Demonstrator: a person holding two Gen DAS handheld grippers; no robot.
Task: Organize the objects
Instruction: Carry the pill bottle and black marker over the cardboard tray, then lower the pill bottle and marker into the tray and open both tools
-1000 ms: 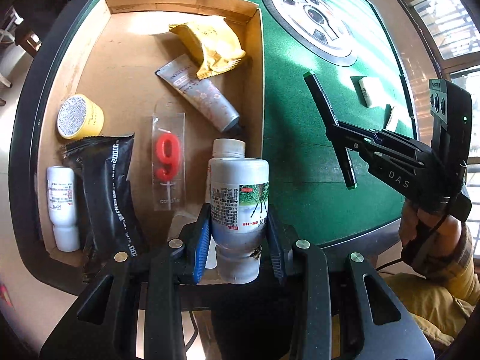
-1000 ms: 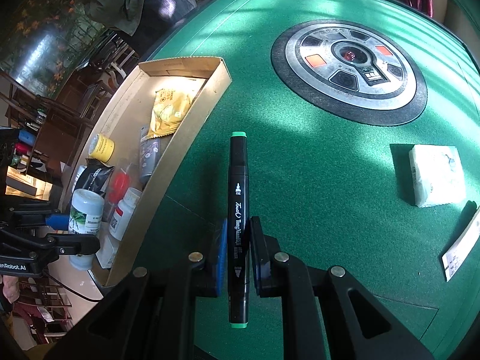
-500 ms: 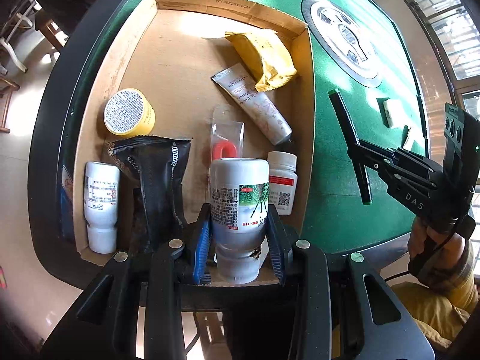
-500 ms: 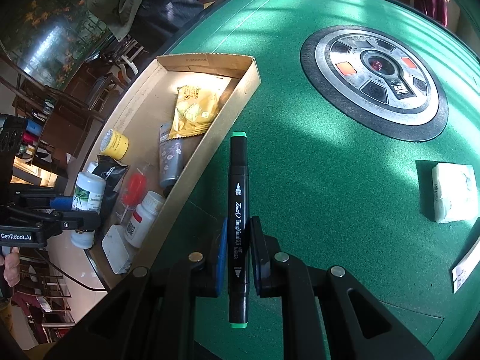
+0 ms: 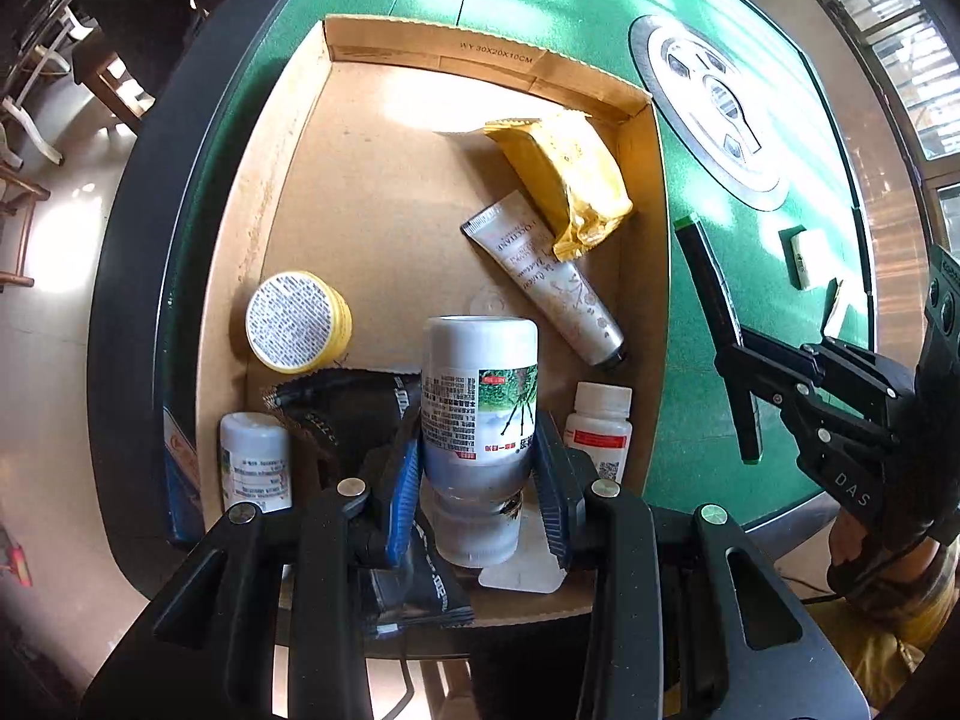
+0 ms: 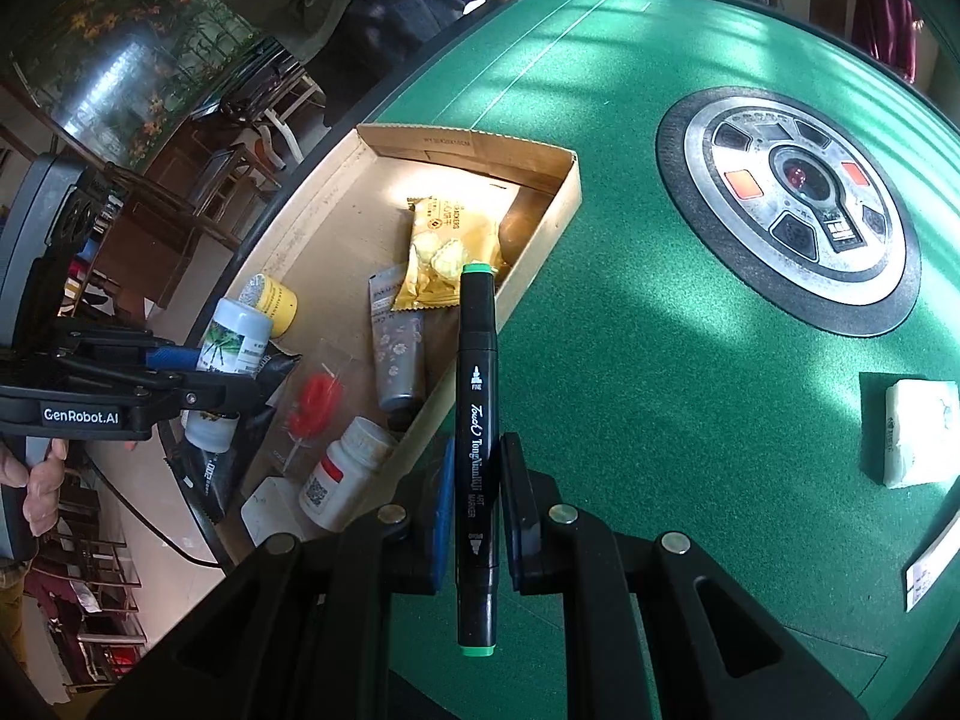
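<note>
My left gripper is shut on a white bottle with a green label, held over the near end of the cardboard box. From the right wrist view that bottle hangs above the box's left side, in the left gripper. My right gripper is shut on a black marker with green ends, above the green felt just right of the box wall. The left wrist view shows the marker and right gripper beside the box.
In the box lie a yellow snack packet, a cream tube, a yellow-lidded jar, a black pouch, two small white bottles and a red candle pack. A white tile rests on the felt; a round console fills the table centre.
Both grippers have drifted toward the box with their loads still held. The box now fills more of the left wrist view, and the marker's tip reaches the box wall in the right wrist view.
</note>
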